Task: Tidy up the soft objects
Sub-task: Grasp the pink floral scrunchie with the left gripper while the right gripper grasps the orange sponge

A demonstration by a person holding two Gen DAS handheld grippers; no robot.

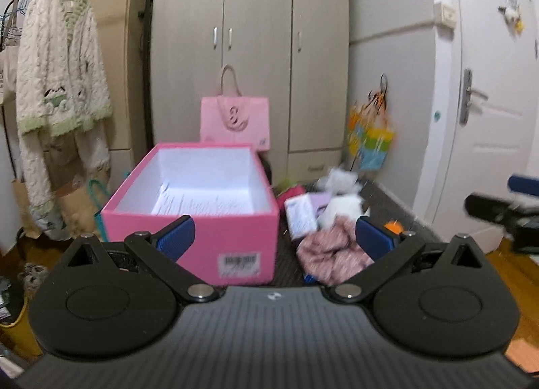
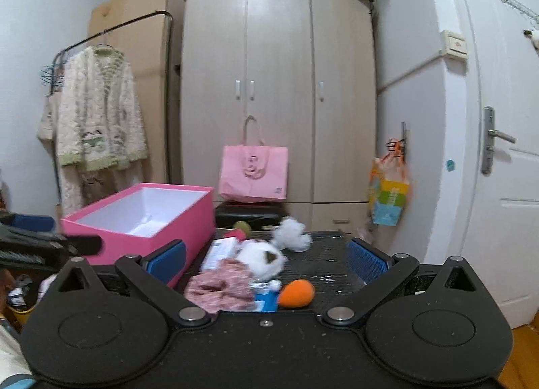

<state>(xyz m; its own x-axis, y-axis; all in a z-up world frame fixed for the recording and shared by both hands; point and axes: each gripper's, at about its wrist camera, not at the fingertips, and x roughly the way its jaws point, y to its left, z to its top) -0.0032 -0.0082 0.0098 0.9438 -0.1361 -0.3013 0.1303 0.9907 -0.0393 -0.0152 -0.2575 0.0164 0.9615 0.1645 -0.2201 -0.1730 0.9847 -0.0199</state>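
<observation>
A pile of soft things lies on a dark desk (image 2: pixel 323 254): a pink cloth (image 2: pixel 220 286), a white plush toy (image 2: pixel 261 259), an orange plush piece (image 2: pixel 296 293) and a white fluffy tuft (image 2: pixel 291 229). Just left of the pile stands an open pink box (image 2: pixel 141 217), holding only paper. Both the left tongs (image 1: pixel 274 237) and the right tongs (image 2: pixel 266 259) are spread wide, grasping nothing. A pink bag (image 2: pixel 253 171) leans against the wardrobe (image 2: pixel 279 86) behind.

Soft, even indoor light; slight motion blur; fisheye bends the edges.
</observation>
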